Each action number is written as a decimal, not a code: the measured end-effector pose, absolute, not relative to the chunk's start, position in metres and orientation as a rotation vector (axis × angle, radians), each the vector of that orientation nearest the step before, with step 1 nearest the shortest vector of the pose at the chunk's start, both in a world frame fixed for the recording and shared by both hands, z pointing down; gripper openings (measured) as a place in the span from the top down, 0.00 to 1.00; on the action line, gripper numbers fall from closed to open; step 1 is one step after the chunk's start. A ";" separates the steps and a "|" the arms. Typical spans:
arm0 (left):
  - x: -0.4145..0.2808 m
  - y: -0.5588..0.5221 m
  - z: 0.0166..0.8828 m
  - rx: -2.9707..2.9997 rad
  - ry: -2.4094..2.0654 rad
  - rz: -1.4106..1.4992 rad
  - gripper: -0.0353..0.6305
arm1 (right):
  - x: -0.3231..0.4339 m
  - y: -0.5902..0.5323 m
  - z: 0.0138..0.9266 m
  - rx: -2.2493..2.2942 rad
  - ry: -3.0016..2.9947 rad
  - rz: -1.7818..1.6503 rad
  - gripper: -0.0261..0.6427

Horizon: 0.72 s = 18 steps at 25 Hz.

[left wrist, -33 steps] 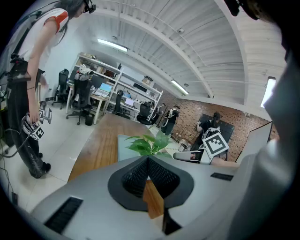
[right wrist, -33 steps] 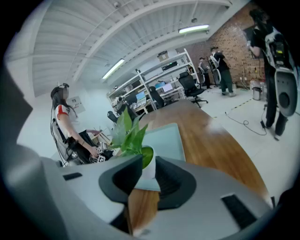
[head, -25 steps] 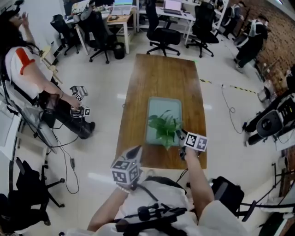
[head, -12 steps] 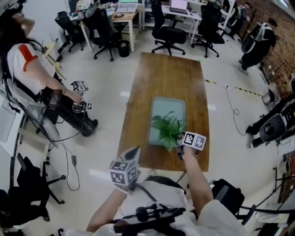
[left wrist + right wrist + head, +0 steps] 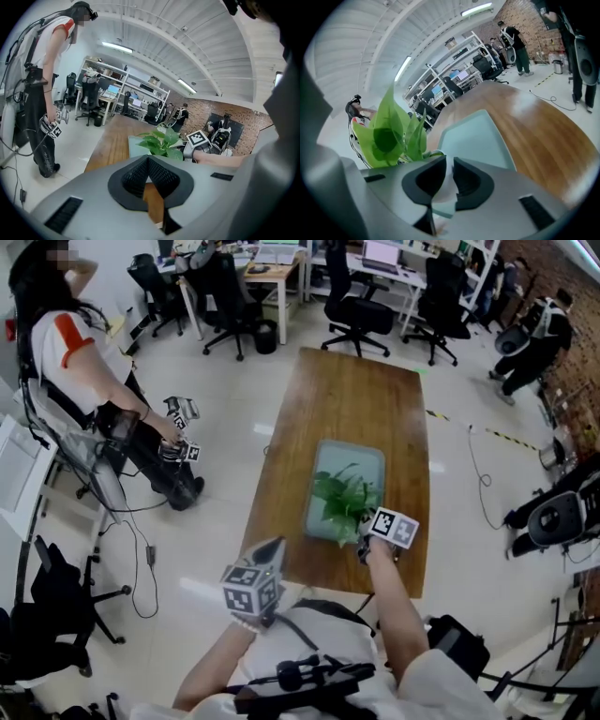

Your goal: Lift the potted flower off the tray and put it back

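Note:
The potted flower (image 5: 342, 502), green leaves over a white pot, stands at the near end of the pale green tray (image 5: 349, 457) on the wooden table (image 5: 356, 390). My right gripper (image 5: 363, 542) is at the pot's near right side. In the right gripper view its jaws (image 5: 449, 171) are closing, with the white pot wall (image 5: 446, 190) between the pads and leaves (image 5: 389, 131) just beyond. My left gripper (image 5: 275, 545) hangs off the table's near edge, close to my body. Its jaws (image 5: 149, 161) are shut on nothing, and the plant (image 5: 161, 140) shows ahead of them.
A person (image 5: 84, 362) at the left holds another pair of grippers (image 5: 180, 432) beside the table. Office chairs (image 5: 361, 306) and desks stand beyond the far end. Dark equipment (image 5: 562, 512) and a floor cable lie to the right. The far half of the table is bare wood.
My right gripper has edged in against the pot at the tray's near end. The plant stays on the tray, and my left gripper has kept its place.

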State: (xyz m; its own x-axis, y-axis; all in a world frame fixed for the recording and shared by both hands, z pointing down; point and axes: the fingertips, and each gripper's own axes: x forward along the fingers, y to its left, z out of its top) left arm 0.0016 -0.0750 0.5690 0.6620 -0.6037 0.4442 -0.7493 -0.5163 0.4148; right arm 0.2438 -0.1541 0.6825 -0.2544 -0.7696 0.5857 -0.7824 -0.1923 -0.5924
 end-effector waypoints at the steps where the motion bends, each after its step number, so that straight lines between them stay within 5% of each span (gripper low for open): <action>1: -0.002 -0.075 0.568 2.289 -1.053 0.321 0.95 | 0.240 -0.158 0.679 1.909 -1.996 1.473 0.87; 18: -0.072 -0.103 0.568 2.152 -1.321 0.261 0.95 | 0.165 -0.335 0.653 1.769 -2.150 1.432 0.87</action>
